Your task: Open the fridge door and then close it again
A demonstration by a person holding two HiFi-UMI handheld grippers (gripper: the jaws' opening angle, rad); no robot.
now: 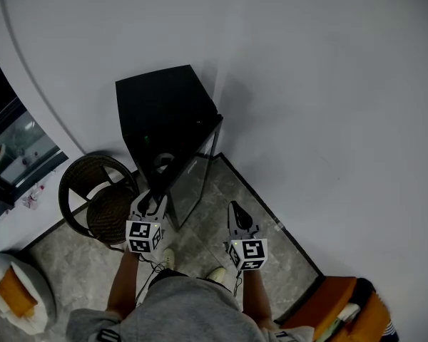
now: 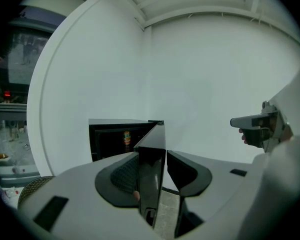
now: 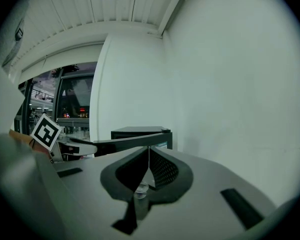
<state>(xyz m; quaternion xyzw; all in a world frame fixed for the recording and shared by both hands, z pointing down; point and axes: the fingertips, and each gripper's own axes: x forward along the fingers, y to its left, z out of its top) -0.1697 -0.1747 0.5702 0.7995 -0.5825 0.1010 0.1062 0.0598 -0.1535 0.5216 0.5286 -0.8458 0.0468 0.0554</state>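
Straddling the small black fridge's [image 1: 164, 105] rigid, probably easy-swinging door [image 2: 154, 141] at its free edge, left gripper [image 2: 153, 154] gapes; right gripper [image 3: 149, 156] closed, empty.

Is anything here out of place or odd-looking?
Only the door of the black fridge: it stands ajar, its edge between the open jaws of the left gripper. Nothing looks spilled or damaged.

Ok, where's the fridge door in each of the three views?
Head view: the fridge door stands open at centre, its free edge at the left gripper.
Left gripper view: the door is edge-on, low centre, between the jaws.
Right gripper view: the door is a dark band just left of centre.
Shared landmark: the black fridge top.
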